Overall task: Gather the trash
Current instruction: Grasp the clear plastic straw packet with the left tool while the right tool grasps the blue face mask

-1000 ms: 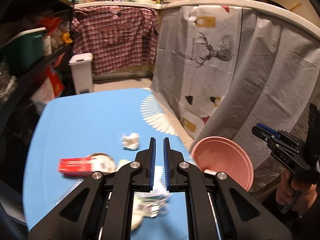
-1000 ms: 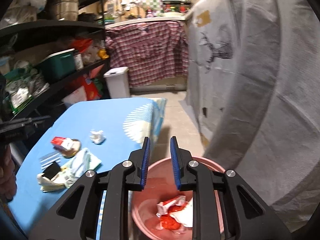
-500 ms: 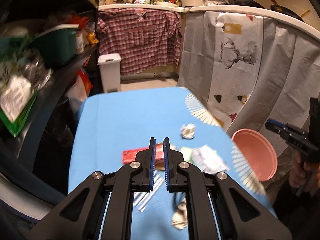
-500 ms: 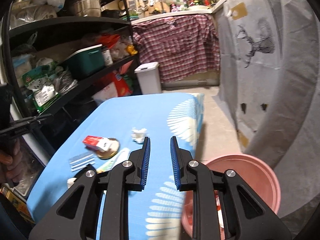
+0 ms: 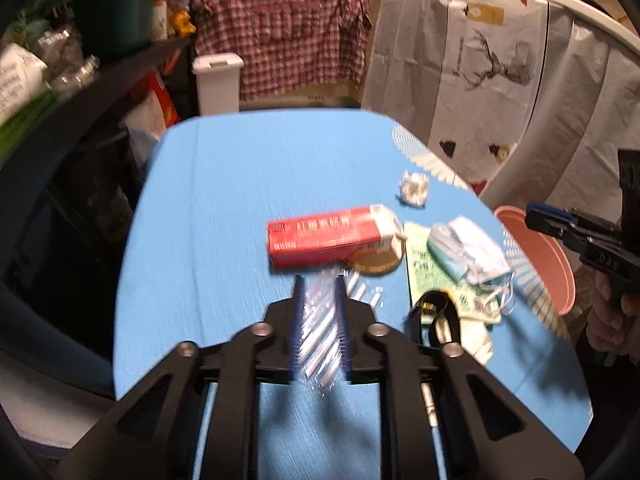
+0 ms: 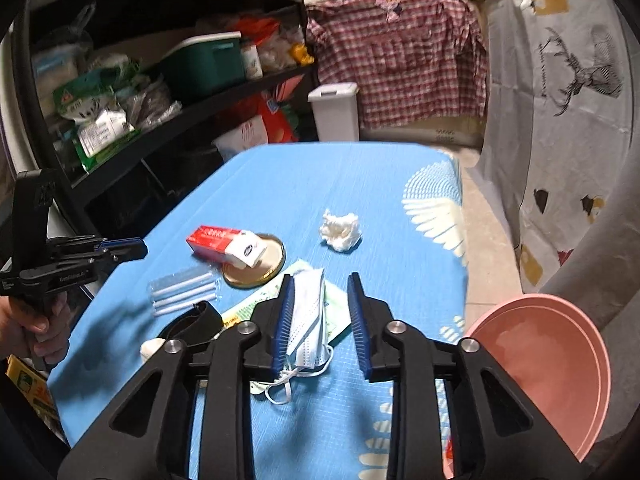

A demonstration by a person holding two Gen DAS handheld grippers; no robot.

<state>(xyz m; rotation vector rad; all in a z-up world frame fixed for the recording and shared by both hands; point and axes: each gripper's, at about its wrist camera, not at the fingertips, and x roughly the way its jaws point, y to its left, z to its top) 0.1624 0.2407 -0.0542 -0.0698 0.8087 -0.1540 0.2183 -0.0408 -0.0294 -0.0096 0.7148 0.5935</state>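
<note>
Pink basin (image 6: 552, 364) interior (right wrist only)

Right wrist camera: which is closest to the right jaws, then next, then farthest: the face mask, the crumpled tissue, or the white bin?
1. Face mask: between the right gripper's open jaws.
2. Crumpled tissue: farther up the blue table.
3. White bin: on the floor beyond the table.

Both pictures are lit softly from above, the left one smeared with blur, the right one sharper, edges bend round and go black at every corner, shelves at 9 o'clock stay dark, and shadows fall on the blue surface (image 6: 280, 184).
</note>
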